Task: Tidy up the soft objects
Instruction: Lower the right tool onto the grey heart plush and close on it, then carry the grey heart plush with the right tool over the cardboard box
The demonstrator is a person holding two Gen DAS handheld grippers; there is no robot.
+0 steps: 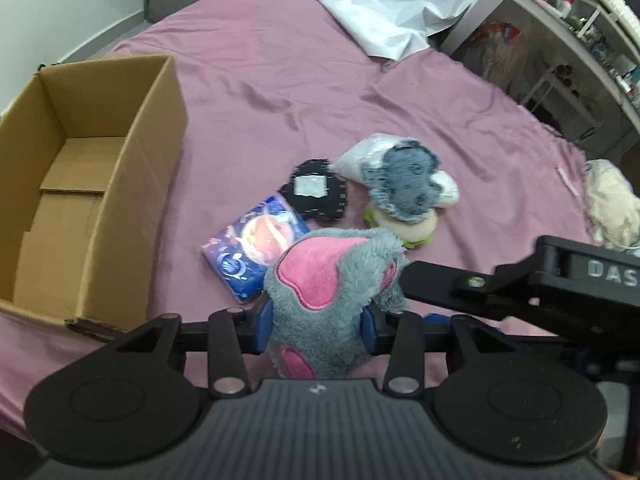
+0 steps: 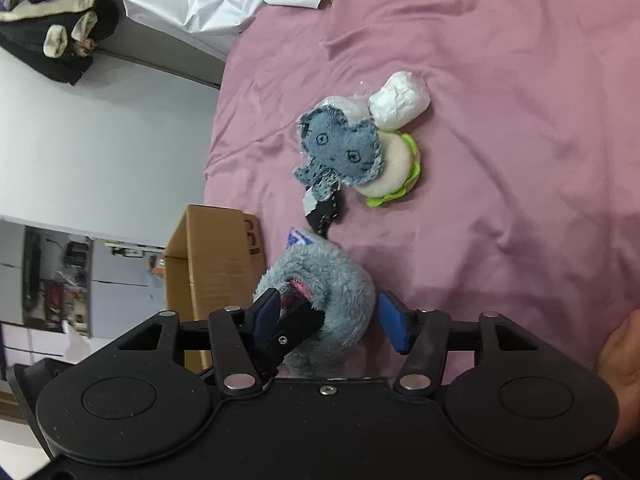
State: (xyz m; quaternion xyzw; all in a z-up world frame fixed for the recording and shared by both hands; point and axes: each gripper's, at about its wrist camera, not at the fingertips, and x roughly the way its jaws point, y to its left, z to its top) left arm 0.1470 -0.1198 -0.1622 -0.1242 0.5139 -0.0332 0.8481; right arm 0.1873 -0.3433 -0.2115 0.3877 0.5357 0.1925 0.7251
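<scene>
Beside toys, bare cardboard box (image 1: 80, 184)

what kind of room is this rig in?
Most likely a bedroom at home: the work surface is a bed with a pink sheet, a white cover is bunched at its far end, and cluttered shelves stand beside it.

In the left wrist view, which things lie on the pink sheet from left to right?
Open brown cardboard box → flat packet printed with planets → grey plush toy with pink patches, between the left gripper's pads → blue-grey denim cat-shaped toy → crumpled cream cloth.
</scene>
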